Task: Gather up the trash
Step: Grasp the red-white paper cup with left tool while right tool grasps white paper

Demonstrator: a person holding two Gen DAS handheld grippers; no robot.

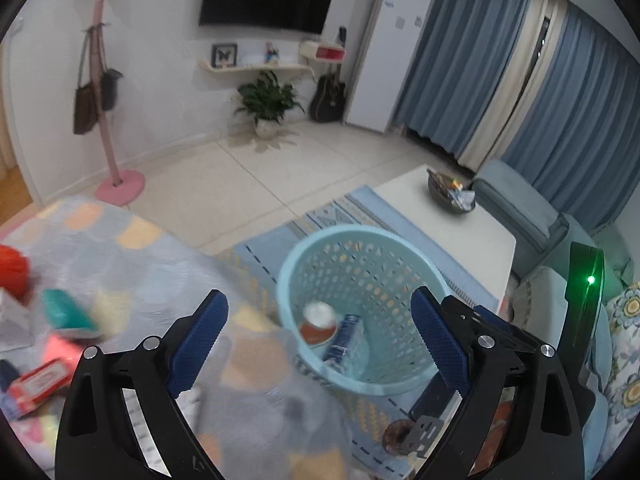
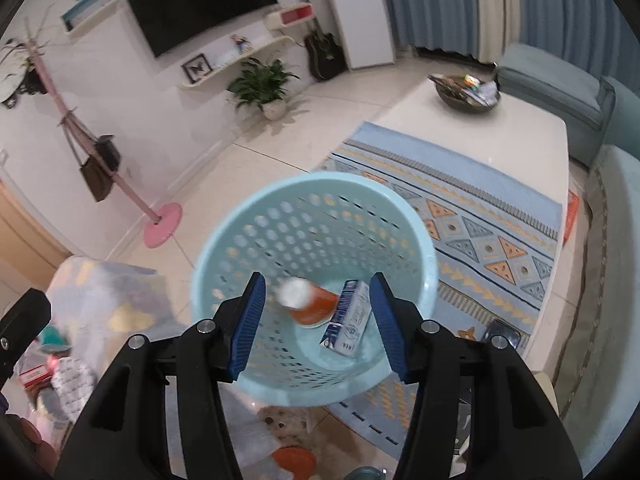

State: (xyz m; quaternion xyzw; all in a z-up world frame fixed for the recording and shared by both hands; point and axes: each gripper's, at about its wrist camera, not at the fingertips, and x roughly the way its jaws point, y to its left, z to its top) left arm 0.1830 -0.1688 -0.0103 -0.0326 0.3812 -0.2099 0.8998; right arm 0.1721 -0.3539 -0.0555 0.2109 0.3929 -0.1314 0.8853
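A light blue perforated trash basket (image 1: 320, 248) (image 2: 224, 236) stands on the rug. Inside lie an orange cup with a white lid (image 1: 319, 322) (image 2: 308, 300) and a blue-and-white carton (image 1: 344, 340) (image 2: 349, 322). My left gripper (image 1: 320, 340) is open and empty, above the blanket's edge beside the basket. My right gripper (image 2: 316, 324) is open and empty, directly above the basket's mouth. Several pieces of litter lie on the blanket at the left: a red packet (image 1: 38, 386), a teal item (image 1: 66, 312), a white box (image 1: 12, 320).
A patterned grey blanket (image 1: 132, 264) covers the surface at the left. A white coffee table (image 1: 452, 232) (image 2: 500, 136) holds a dark bowl (image 2: 466, 94). A blue sofa (image 1: 532, 216) stands right. A pink coat stand (image 2: 160, 228), plant (image 1: 266, 100), a stuffed dog (image 2: 286, 420) on the floor.
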